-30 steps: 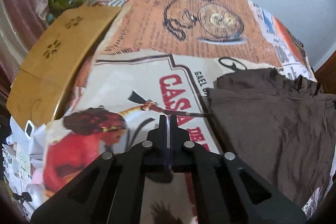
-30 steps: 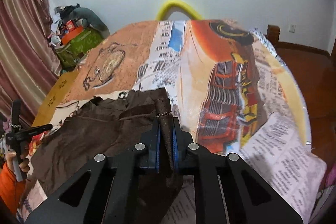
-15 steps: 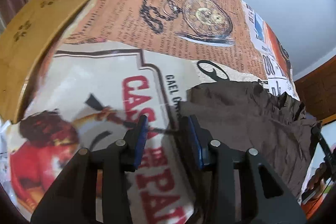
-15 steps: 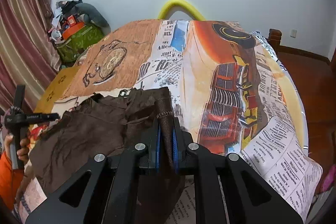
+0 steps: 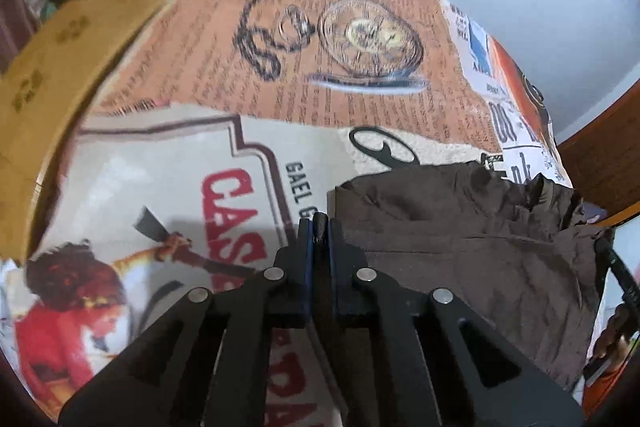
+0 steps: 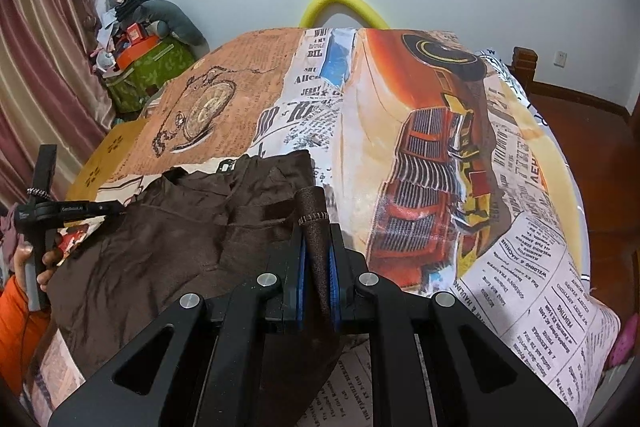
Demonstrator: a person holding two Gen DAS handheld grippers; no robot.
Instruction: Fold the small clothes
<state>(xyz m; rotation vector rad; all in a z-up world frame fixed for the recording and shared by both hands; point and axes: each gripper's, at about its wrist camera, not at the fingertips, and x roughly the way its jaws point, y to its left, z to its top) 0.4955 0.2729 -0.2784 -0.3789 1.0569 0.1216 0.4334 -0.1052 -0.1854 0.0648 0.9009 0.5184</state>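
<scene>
A dark brown garment [image 5: 460, 247] lies rumpled on the printed bedspread [image 5: 160, 167]. My left gripper [image 5: 319, 227] is at the garment's left edge; its jaws are closing and a pinch of brown fabric is pressed between the pads. In the right wrist view the garment [image 6: 180, 227] spreads to the left, and my right gripper [image 6: 316, 239] is shut on a narrow hemmed strip of it that sticks up between the fingers. The left gripper [image 6: 116, 207] also shows there at the far left, held by a hand [image 6: 44, 263] with an orange sleeve.
A wooden board [image 5: 52, 59] borders the bed on the left. A green bag [image 6: 152, 71] piled with clutter stands by the curtain [image 6: 36, 67]. A yellow foam tube [image 6: 340, 3] arches behind the bed. The bedspread [image 6: 440, 147] to the right bears a printed orange truck.
My left gripper opened, moved right to the garment's edge, then shut on the fabric. The right gripper kept its grip and stayed put.
</scene>
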